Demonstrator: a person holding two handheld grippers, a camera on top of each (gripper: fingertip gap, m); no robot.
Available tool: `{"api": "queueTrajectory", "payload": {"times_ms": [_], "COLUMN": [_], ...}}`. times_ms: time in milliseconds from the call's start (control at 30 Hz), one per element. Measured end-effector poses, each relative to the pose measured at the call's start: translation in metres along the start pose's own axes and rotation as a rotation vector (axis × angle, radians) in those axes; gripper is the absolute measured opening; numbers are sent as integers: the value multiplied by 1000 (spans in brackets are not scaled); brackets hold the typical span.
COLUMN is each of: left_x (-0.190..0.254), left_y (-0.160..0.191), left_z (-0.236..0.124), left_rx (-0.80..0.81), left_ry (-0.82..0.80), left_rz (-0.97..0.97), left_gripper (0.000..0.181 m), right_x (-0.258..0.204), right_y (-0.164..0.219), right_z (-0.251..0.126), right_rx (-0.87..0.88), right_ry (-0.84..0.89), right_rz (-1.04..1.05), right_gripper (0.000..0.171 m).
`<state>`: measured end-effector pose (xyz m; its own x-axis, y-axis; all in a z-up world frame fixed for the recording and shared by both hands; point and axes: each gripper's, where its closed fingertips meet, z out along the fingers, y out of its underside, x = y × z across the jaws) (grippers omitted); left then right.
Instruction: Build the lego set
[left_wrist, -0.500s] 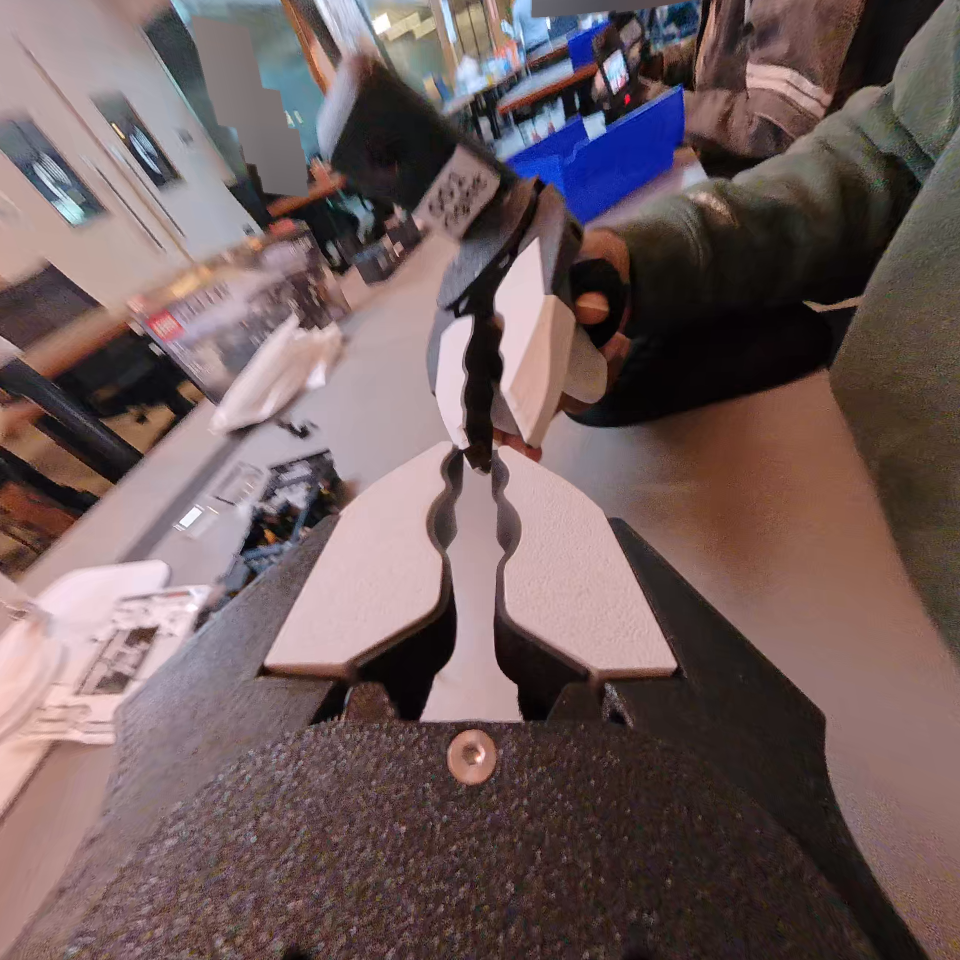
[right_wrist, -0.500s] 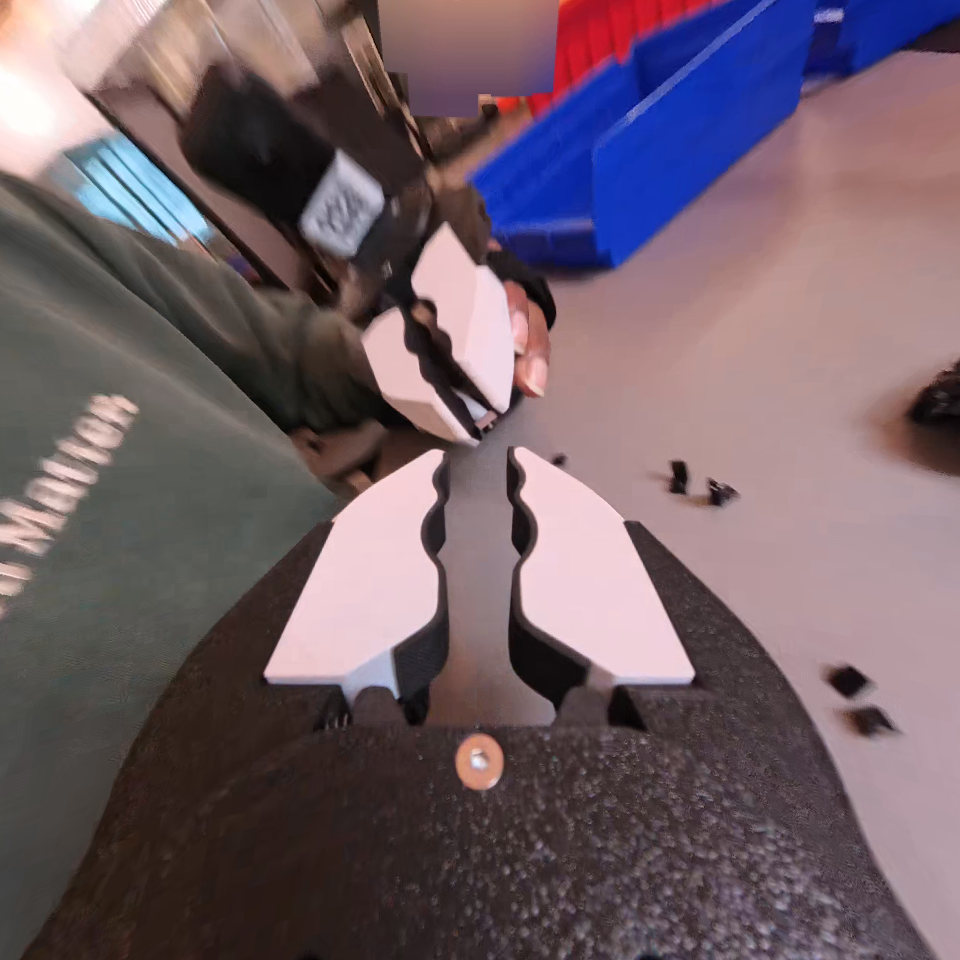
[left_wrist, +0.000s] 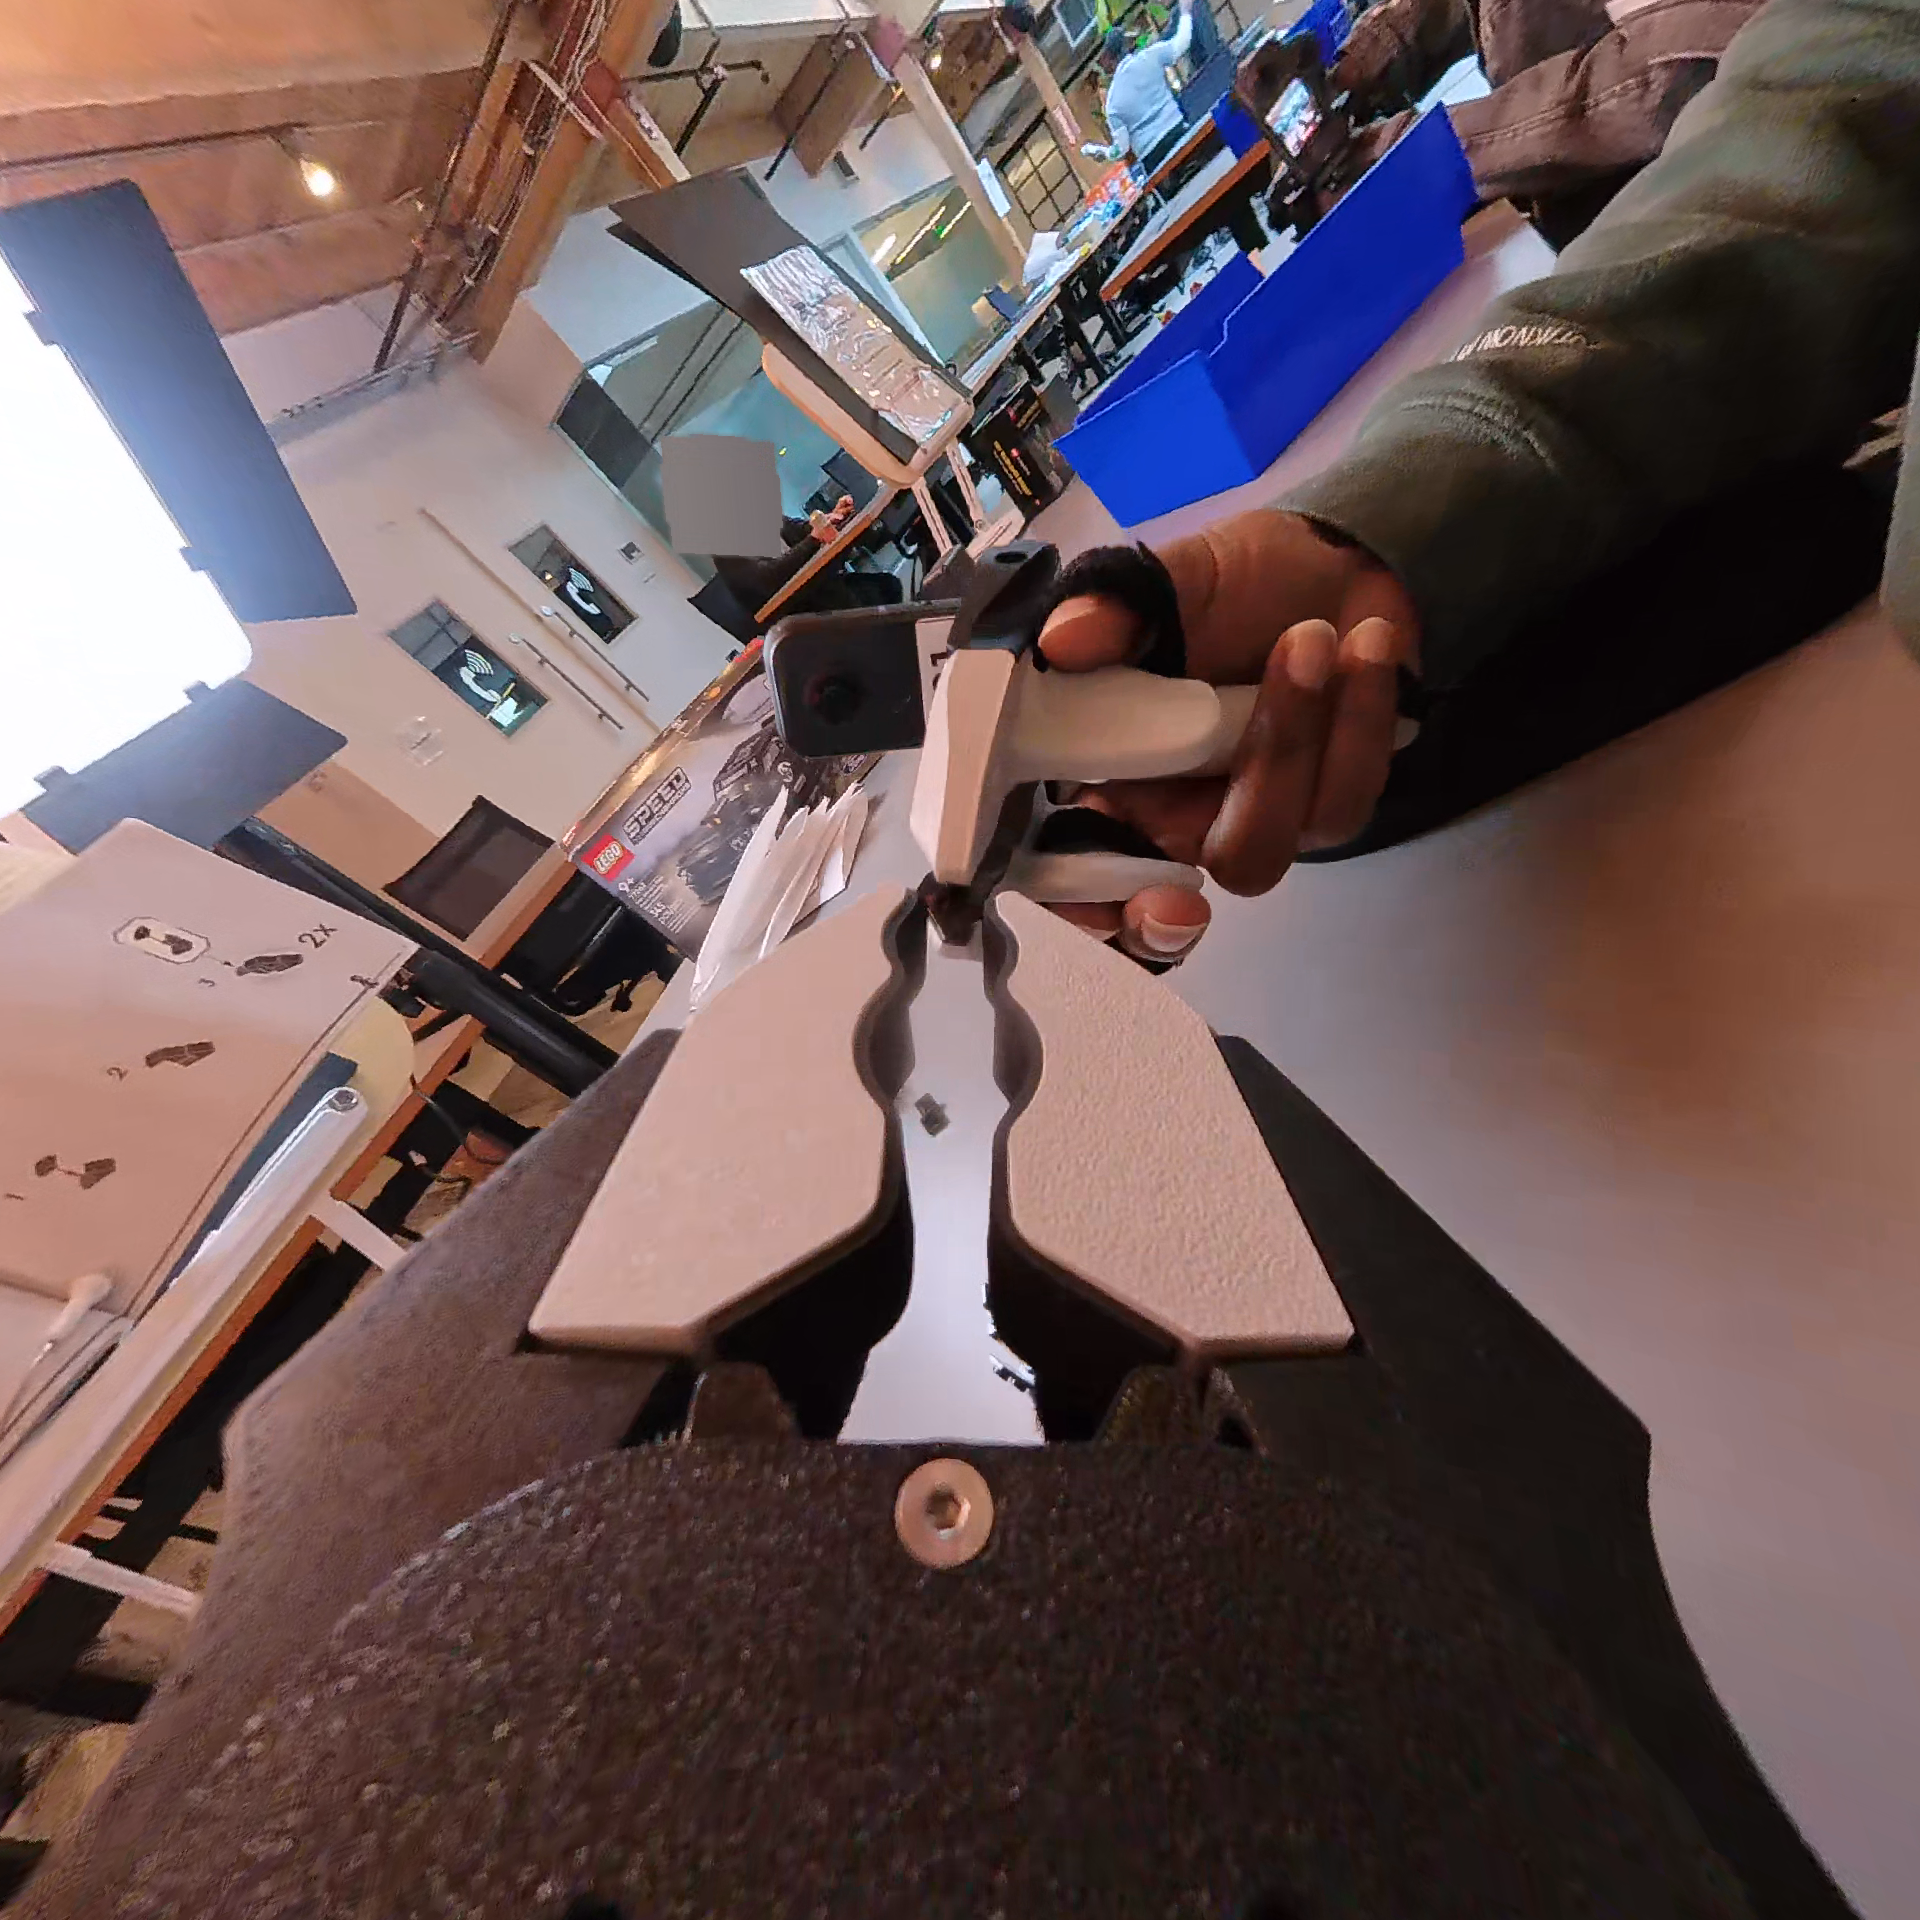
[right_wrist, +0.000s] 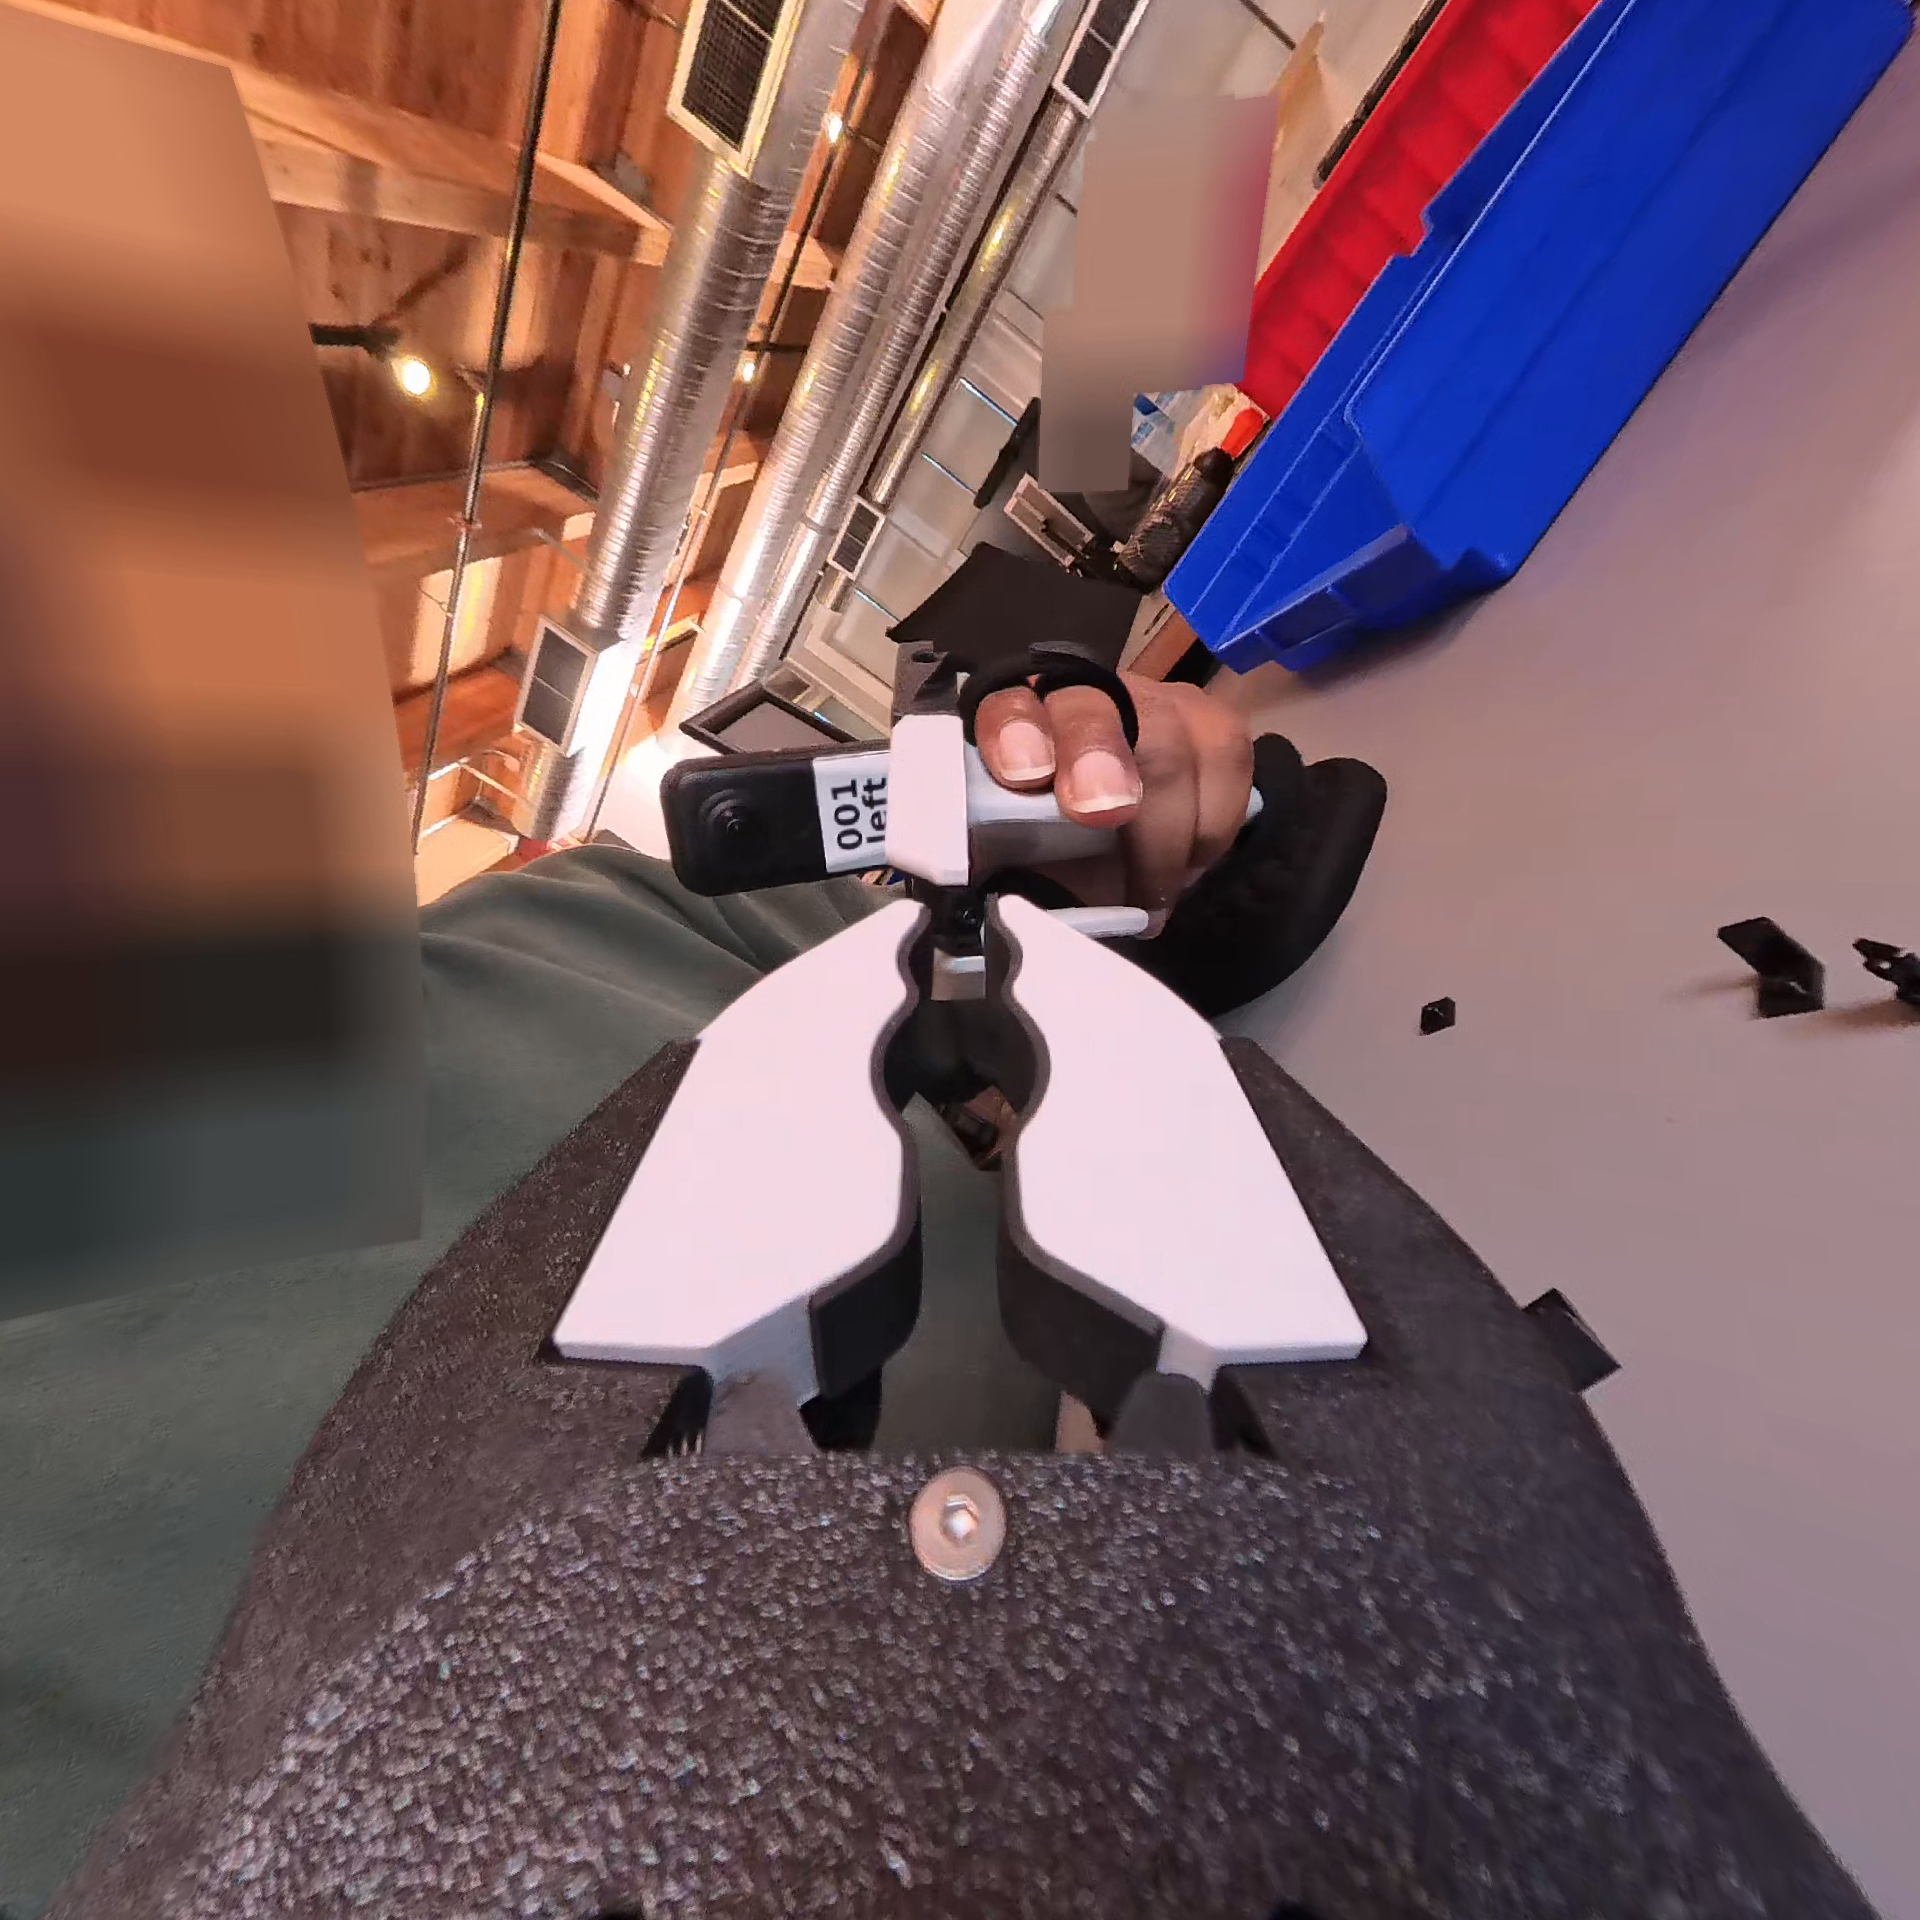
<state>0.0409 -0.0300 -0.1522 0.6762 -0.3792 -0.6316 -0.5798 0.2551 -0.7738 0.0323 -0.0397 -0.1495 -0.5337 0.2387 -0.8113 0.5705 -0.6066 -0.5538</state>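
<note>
Both claws have swung tip to tip above the tabletop (left_wrist: 1558, 1143), left claw (left_wrist: 948, 928) and right claw (right_wrist: 956, 925) each narrowed onto a tiny, light, stiff black lego piece (right_wrist: 954, 923), best pinched by its flat sides.

This is a large open workshop or lab space of industrial build. Overhead run bare wooden ceiling beams (right_wrist: 499, 187) and shiny corrugated metal air ducts (right_wrist: 717, 312) with vent grilles. The near work surface is a wide pale grey table (left_wrist: 1558, 1091) carrying stacked blue plastic storage bins (right_wrist: 1558, 416) beside a red plastic bin (right_wrist: 1382, 187). Farther back stand long wooden-edged workbenches (left_wrist: 1174, 208) crowded with equipment, a person at one of them. Glass-walled rooms (left_wrist: 914, 239) line the rear, and small booth windows with handset pictograms (left_wrist: 478, 675) sit in the white wall.
</note>
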Motion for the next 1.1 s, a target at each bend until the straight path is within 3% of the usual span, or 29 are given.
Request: {"api": "queueTrajectory", "payload": {"times_ms": [200,400,500,600,800,1100], "left_x": [-2,1,14,16,21,20], "left_y": [7,24,27,33,35,33], "left_z": [0,0,2,4,4,3], "left_rx": [-13,-47,-87,-121,-146,-139], "left_ry": [20,250,366,377,404,405], "left_rz": [-99,-716,-869,-931,-953,-948], "left_gripper": [8,19,20,19,15,11], "right_x": [6,36,42,42,38,38], "right_y": [-5,1,6,12,11,15], "right_z": [-7,-23,-20,-16,-12,-11], "right_rx": [-46,-388,-516,-573,-617,-651], "right_ry": [132,595,692,707,749,752], "right_rz": [-185,-978,-1263,-1437,-1592,-1621], "right_gripper": [8,8,8,8,8,8]}}
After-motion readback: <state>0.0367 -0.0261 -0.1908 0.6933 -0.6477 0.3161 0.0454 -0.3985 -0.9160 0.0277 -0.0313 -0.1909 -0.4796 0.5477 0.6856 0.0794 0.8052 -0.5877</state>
